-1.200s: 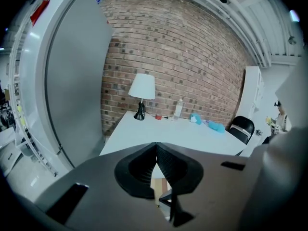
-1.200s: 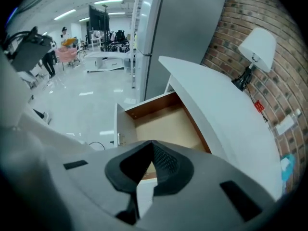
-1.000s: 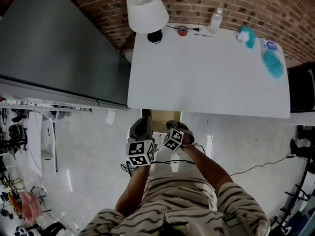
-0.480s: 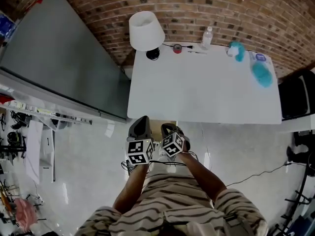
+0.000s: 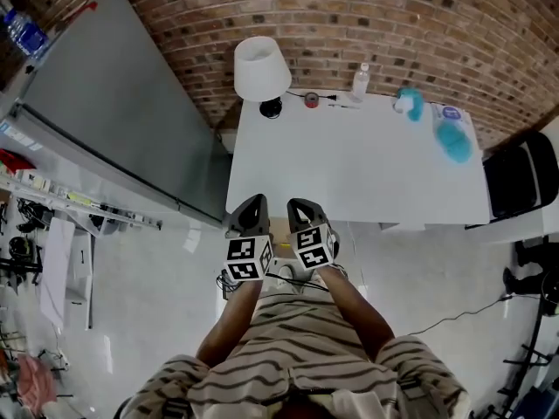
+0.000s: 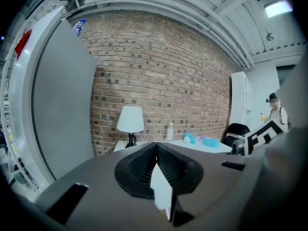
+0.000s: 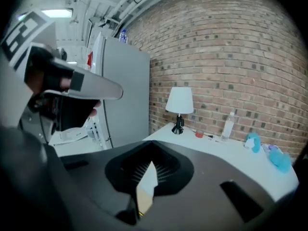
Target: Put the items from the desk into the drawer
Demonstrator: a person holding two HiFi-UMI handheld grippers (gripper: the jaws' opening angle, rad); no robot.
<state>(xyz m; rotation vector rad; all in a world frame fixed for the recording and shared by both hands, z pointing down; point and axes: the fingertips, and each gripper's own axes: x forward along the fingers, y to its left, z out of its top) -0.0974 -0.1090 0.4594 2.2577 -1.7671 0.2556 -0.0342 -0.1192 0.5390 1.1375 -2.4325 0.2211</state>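
Note:
The white desk (image 5: 349, 177) holds a white lamp (image 5: 261, 66), a small red roll (image 5: 311, 100), a clear bottle (image 5: 359, 83), a small teal object (image 5: 410, 103) and a larger teal object (image 5: 452, 142), all along its far side. Side by side at the desk's near-left edge are my left gripper (image 5: 254, 202) and right gripper (image 5: 302, 206). Each is shut, with nothing between its jaws. The right gripper view looks across the desk at the lamp (image 7: 179, 101), red roll (image 7: 199, 134) and bottle (image 7: 228, 125). No drawer shows.
A tall grey cabinet (image 5: 113, 112) stands left of the desk against the brick wall. A black chair (image 5: 515, 177) sits at the desk's right end. A cable (image 5: 454, 308) trails over the floor. A person (image 6: 275, 112) stands far right in the left gripper view.
Both grippers have risen from below the desk's front edge to its level. The head view has lifted and shows more of the wall. The wooden opening under the desk edge is no longer in sight.

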